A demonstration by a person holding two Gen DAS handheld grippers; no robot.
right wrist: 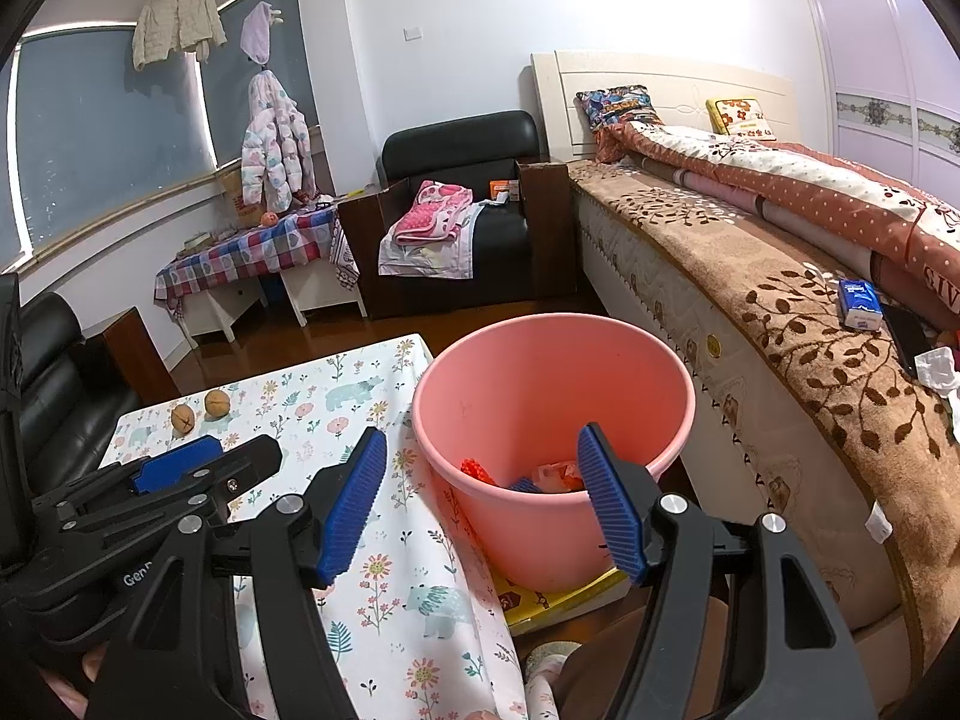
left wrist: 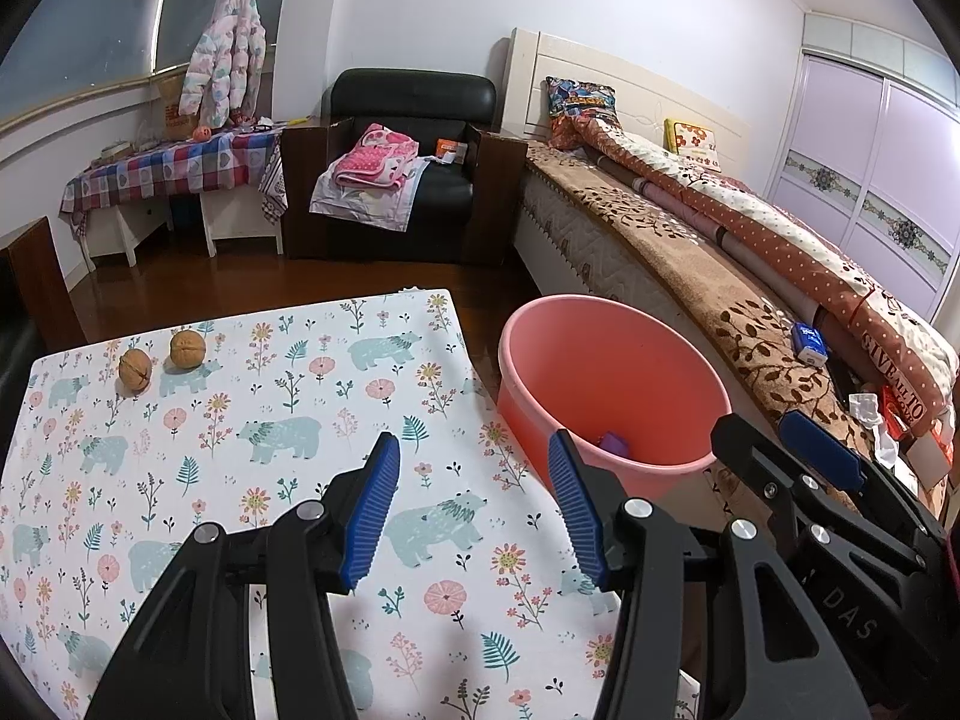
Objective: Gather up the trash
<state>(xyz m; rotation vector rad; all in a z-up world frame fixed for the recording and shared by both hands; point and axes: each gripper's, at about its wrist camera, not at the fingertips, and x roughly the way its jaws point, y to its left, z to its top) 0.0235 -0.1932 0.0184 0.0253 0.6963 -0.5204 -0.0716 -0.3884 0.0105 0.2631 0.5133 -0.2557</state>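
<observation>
A pink bucket [left wrist: 606, 384] stands on the floor between the table and the bed; it also shows in the right wrist view [right wrist: 540, 384]. Red, blue and pale scraps of trash [right wrist: 540, 477] lie in its bottom, and a purple scrap [left wrist: 615, 443] shows in the left wrist view. Two walnuts [left wrist: 161, 359] sit at the far left of the floral tablecloth [left wrist: 300, 396]; they also show in the right wrist view [right wrist: 201, 411]. My left gripper [left wrist: 474, 465] is open and empty above the table's right edge. My right gripper [right wrist: 483, 459] is open and empty over the bucket's near rim.
A bed [right wrist: 780, 276] with a brown blanket runs along the right, with a blue tissue pack [right wrist: 859, 304] and crumpled white paper [right wrist: 936, 367] on it. A black armchair [left wrist: 396, 180] and a checked side table [left wrist: 174, 168] stand at the back. A yellow book [right wrist: 558, 600] lies under the bucket.
</observation>
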